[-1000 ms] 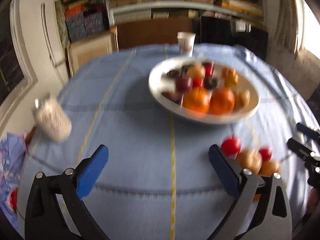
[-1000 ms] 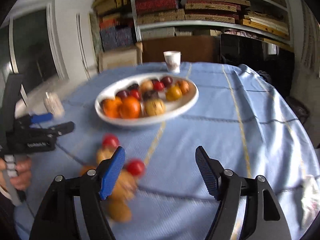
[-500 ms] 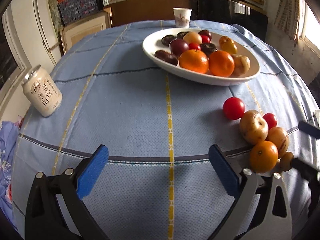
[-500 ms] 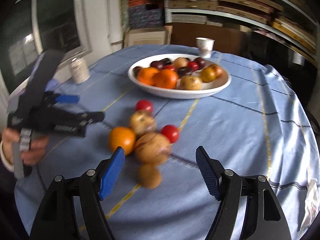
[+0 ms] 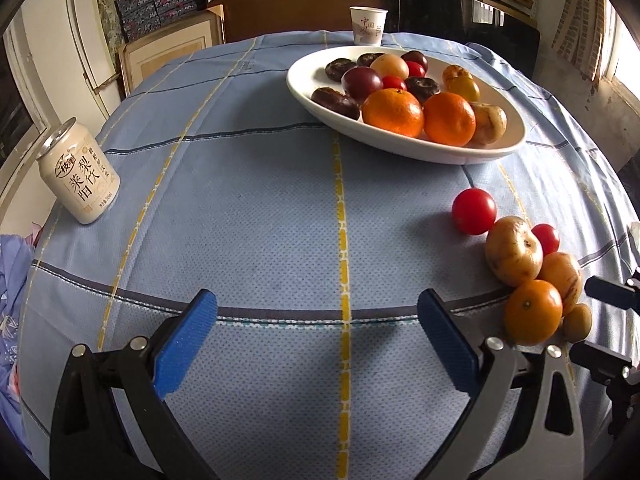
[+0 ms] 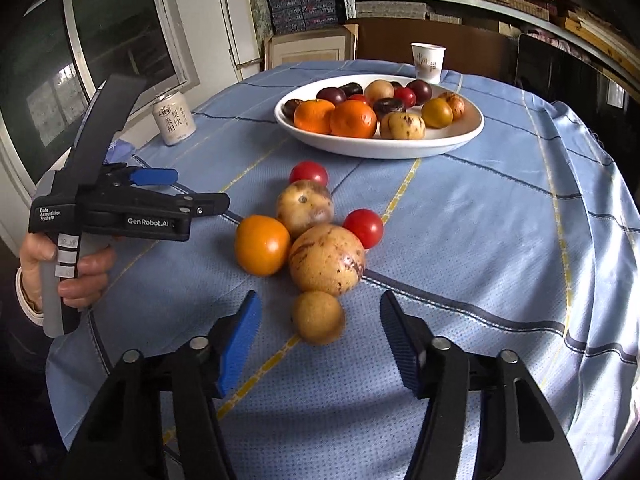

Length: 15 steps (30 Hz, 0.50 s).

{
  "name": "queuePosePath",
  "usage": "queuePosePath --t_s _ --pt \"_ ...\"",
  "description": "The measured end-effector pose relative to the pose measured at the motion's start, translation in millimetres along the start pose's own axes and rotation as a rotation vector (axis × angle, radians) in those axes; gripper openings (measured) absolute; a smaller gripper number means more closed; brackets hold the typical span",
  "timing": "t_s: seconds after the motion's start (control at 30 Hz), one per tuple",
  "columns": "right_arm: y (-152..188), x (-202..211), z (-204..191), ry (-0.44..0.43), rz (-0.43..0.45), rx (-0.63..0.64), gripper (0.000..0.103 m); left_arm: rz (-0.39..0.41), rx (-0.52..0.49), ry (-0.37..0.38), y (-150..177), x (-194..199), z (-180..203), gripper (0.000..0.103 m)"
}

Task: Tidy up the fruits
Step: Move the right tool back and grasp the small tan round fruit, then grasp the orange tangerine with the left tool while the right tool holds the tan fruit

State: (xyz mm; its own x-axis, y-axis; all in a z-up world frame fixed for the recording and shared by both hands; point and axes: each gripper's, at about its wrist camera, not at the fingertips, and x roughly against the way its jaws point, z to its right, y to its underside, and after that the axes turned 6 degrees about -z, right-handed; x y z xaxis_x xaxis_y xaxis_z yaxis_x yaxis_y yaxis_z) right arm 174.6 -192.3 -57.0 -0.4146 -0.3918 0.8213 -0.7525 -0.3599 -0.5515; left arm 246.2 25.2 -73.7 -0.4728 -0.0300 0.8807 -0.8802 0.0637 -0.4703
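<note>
A cluster of loose fruit lies on the blue tablecloth: an orange (image 6: 262, 245), a large spotted brown fruit (image 6: 326, 260), a second spotted fruit (image 6: 304, 208) and two red tomatoes (image 6: 309, 173) (image 6: 364, 227). Nearest me is a small brown fruit (image 6: 318, 317). My right gripper (image 6: 318, 306) straddles it with its jaws closing; the blue pads (image 6: 240, 332) stand apart from its skin. Farther back, a white bowl (image 6: 380, 146) holds several fruits. My left gripper (image 5: 317, 302) hovers open over bare cloth, left of the cluster (image 5: 532, 312).
A pale drink can (image 5: 80, 176) stands at the table's left edge. Behind the bowl is a paper cup (image 5: 368, 26). A person's hand (image 6: 76, 276) grips the left tool's handle. Shelves and a cabinet stand beyond the table.
My right gripper's jaws have narrowed around the small brown fruit, and it has come down closer to the cluster. The left gripper has stayed open and almost still.
</note>
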Motion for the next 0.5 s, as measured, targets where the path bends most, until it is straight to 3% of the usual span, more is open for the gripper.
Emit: queuePosePath --t_s 0.1,0.3,0.5 --pt "0.5 -4.3 2.1 -0.006 -0.025 -0.010 0.050 -0.002 -0.003 -0.005 0.4 -0.5 0.7 0.098" --pt "0.3 -7.2 4.4 -0.014 -0.038 -0.017 0.046 -0.009 0.000 -0.004 -0.5 -1.7 -0.4 0.098" --pt "0.2 -9.1 5.6 -0.035 -0.051 -0.023 0.029 -0.012 0.000 -0.006 -0.2 -2.6 -0.7 0.098"
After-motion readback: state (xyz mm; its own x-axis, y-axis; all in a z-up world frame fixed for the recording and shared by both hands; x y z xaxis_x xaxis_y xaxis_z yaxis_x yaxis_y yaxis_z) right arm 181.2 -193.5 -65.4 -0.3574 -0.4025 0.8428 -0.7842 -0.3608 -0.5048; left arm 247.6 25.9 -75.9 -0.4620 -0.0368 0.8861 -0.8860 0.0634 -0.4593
